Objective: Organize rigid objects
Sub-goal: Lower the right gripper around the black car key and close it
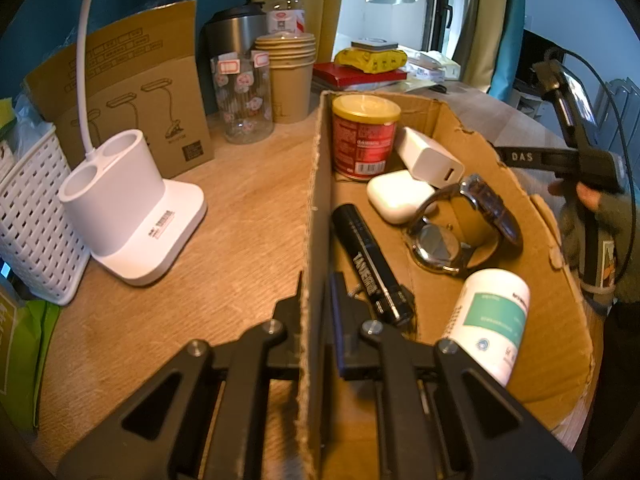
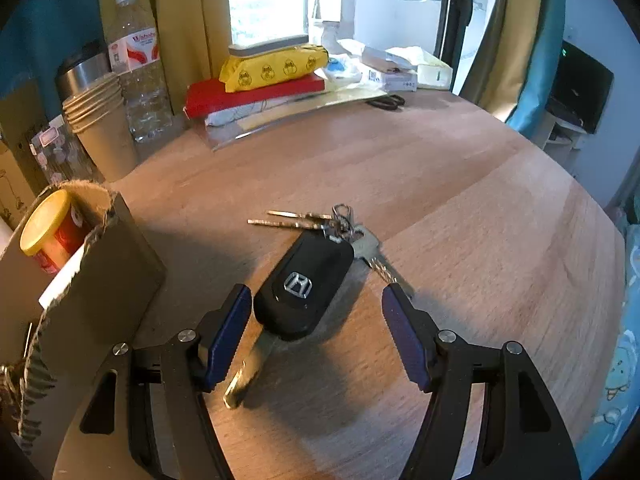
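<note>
Two wide-apart jaws of the right gripper (image 2: 316, 332) should straddle the car key fob (image 2: 304, 284) squarely before closing, while the left gripper (image 1: 316, 300), at nine o'clock, pinches the cardboard box (image 1: 314, 200) wall.

Desk lamp base (image 1: 132, 216), white, beside a white lattice basket (image 1: 36, 224). Paper cups (image 1: 289, 76), stacked, near a clear water bottle (image 2: 140, 68). Black scissors (image 2: 387, 101) on the wooden table (image 2: 460, 220).
</note>
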Tool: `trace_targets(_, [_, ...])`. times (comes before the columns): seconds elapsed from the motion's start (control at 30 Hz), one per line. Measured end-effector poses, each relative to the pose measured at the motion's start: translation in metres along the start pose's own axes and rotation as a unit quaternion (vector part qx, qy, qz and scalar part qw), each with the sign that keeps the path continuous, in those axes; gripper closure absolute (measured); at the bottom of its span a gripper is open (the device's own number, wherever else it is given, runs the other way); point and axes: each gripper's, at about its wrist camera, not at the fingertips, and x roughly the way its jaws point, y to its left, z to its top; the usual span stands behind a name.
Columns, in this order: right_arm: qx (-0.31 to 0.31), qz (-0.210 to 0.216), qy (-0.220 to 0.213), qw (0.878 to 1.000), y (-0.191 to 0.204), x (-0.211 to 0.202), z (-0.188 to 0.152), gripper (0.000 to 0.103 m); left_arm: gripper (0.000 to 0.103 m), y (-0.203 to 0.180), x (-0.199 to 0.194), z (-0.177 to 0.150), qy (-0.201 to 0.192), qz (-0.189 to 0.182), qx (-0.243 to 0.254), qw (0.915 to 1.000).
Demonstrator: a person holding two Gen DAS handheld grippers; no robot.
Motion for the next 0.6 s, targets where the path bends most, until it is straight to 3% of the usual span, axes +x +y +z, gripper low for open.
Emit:
trace_targets(0.33, [-0.005, 0.008, 0.02, 1.0, 0.003, 0.015, 0.009, 0.032, 0.093, 0.0, 0.0, 0.0, 0.0, 0.0, 0.0, 1.0])
trace_targets(0.4, [-0.003, 0.008, 0.016, 1.0, 0.002, 0.014, 0.009, 0.042, 0.093, -0.001, 0.0, 0.0, 0.0, 0.0, 0.0, 1.0])
trace_targets(0.43, [-0.002, 0.01, 0.014, 1.0, 0.001, 0.013, 0.009, 0.052, 0.093, 0.0, 0.0, 0.0, 0.0, 0.001, 0.0, 1.0])
trace_targets(0.6, [0.008, 0.023, 0.009, 1.0, -0.003, 0.008, 0.005, 0.056, 0.093, 0.0, 0.0, 0.0, 0.0, 0.0, 0.0, 1.0])
